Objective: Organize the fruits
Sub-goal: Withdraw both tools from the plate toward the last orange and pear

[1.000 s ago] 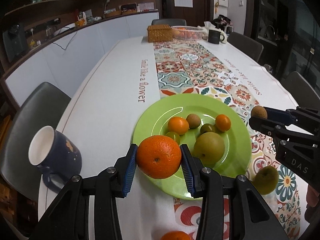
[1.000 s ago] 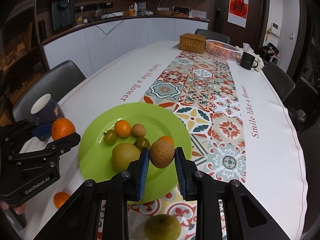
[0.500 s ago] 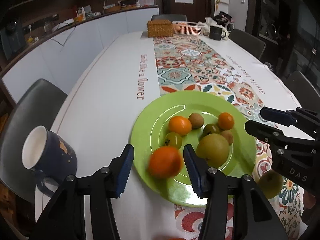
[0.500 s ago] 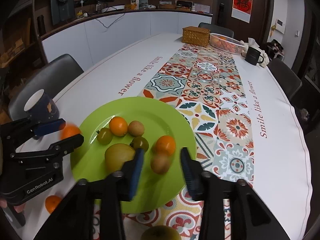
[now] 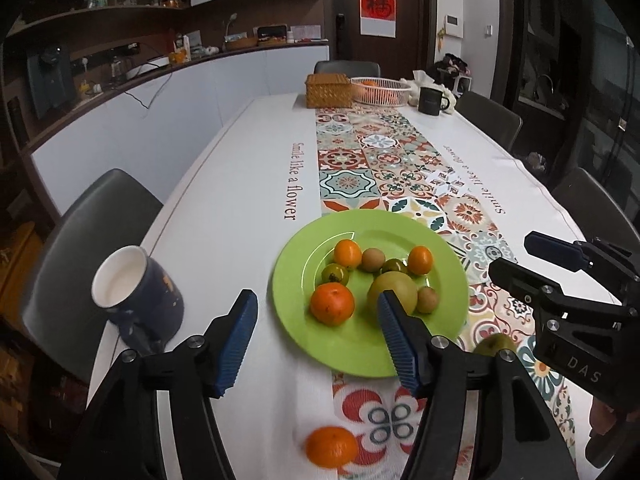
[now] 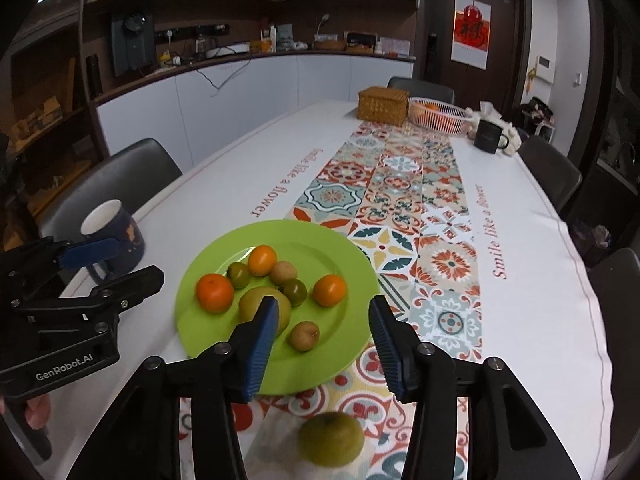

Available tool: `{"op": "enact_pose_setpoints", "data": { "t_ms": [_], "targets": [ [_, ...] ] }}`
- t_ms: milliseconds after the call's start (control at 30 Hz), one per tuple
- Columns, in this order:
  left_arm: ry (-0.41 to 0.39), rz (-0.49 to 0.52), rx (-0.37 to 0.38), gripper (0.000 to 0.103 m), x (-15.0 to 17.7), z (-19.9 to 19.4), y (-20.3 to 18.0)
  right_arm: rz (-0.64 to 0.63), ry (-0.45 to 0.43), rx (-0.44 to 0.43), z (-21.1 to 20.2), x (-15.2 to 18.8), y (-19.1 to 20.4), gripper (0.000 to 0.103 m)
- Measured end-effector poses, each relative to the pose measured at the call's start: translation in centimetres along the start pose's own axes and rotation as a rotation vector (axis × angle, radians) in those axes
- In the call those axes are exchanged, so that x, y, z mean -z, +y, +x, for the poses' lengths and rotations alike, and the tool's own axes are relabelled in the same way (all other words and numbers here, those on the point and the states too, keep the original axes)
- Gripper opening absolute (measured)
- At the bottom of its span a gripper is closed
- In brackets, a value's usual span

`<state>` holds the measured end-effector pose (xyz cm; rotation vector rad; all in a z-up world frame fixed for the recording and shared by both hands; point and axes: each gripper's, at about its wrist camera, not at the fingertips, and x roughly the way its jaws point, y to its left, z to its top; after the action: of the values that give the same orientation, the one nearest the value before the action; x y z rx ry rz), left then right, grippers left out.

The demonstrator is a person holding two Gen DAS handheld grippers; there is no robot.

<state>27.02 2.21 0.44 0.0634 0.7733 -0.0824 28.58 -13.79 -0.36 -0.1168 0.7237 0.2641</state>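
Note:
A green plate (image 5: 352, 350) (image 6: 332, 250) on the patterned runner holds several fruits. Among them are an orange (image 5: 332, 304) (image 6: 215, 293), a big yellow-green pear (image 5: 394, 290) (image 6: 264, 306) and a small brown fruit (image 5: 427, 299) (image 6: 305, 335). My left gripper (image 5: 316, 295) (image 6: 138, 258) hovers above the plate's near-left edge, its jaws opening and holding nothing. My right gripper (image 6: 323, 302) (image 5: 514, 256) hangs over the near-right edge, its jaws also opening and empty. A loose orange (image 5: 332, 446) and a green pear (image 6: 331, 438) (image 5: 494, 346) lie on the table nearer to me.
A dark blue mug (image 5: 136, 292) (image 6: 116, 236) stands left of the plate near the table edge. At the far end are a wicker box (image 5: 328, 90), a white basket (image 5: 380, 90) and a black mug (image 5: 432, 100). Grey chairs line both sides.
The left gripper let go of the orange and the right let go of the brown fruit; both now lie on the plate. Both grippers opened and drew back and up.

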Motion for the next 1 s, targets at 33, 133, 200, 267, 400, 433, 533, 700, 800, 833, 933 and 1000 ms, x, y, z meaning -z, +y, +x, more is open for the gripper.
{"op": "enact_pose_setpoints", "data": {
  "t_ms": [33, 133, 200, 267, 400, 433, 533, 700, 800, 833, 933, 1000],
  "targets": [
    [-0.004, -0.005, 0.000, 0.064, 0.2, -0.6, 0.0, -0.002, -0.003, 0.000, -0.3, 0.1, 0.1, 0.050],
    [-0.009, -0.015, -0.006, 0.065, 0.9, -1.7, 0.0, -0.005, -0.020, 0.003, -1.7, 0.6, 0.6, 0.054],
    [-0.010, -0.017, -0.016, 0.066, 1.4, -2.4, 0.1, -0.011, -0.025, 0.007, -2.5, 1.1, 0.9, 0.055],
    [-0.012, -0.020, -0.025, 0.067, 1.7, -3.0, 0.2, -0.012, -0.029, 0.011, -3.2, 1.6, 1.1, 0.058],
    [-0.024, -0.042, -0.051, 0.070, 2.9, -4.8, 0.5, -0.009, -0.043, 0.025, -4.5, 2.5, 1.4, 0.063],
    [-0.026, -0.046, -0.058, 0.070, 3.0, -5.1, 0.5, -0.005, -0.044, 0.029, -4.8, 2.7, 1.4, 0.065],
    [-0.037, -0.045, -0.086, 0.074, 4.0, -6.2, 0.7, 0.004, -0.054, 0.044, -5.6, 3.3, 1.5, 0.069],
    [-0.028, -0.059, -0.101, 0.079, 5.5, -6.8, 1.0, 0.015, -0.058, 0.069, -6.2, 4.0, 1.4, 0.074],
    [-0.003, -0.067, -0.095, 0.079, 6.6, -6.6, 0.9, 0.039, -0.046, 0.071, -6.1, 4.7, 1.1, 0.076],
    [0.009, -0.066, -0.093, 0.079, 7.0, -6.5, 0.8, 0.045, -0.043, 0.067, -6.1, 4.9, 1.0, 0.076],
    [0.033, -0.065, -0.088, 0.080, 7.9, -6.1, 0.5, 0.045, -0.022, 0.073, -5.8, 5.9, 0.8, 0.076],
    [0.048, -0.066, -0.085, 0.081, 8.6, -5.7, 0.3, 0.047, -0.009, 0.076, -5.6, 6.4, 0.7, 0.076]
  ]
}}
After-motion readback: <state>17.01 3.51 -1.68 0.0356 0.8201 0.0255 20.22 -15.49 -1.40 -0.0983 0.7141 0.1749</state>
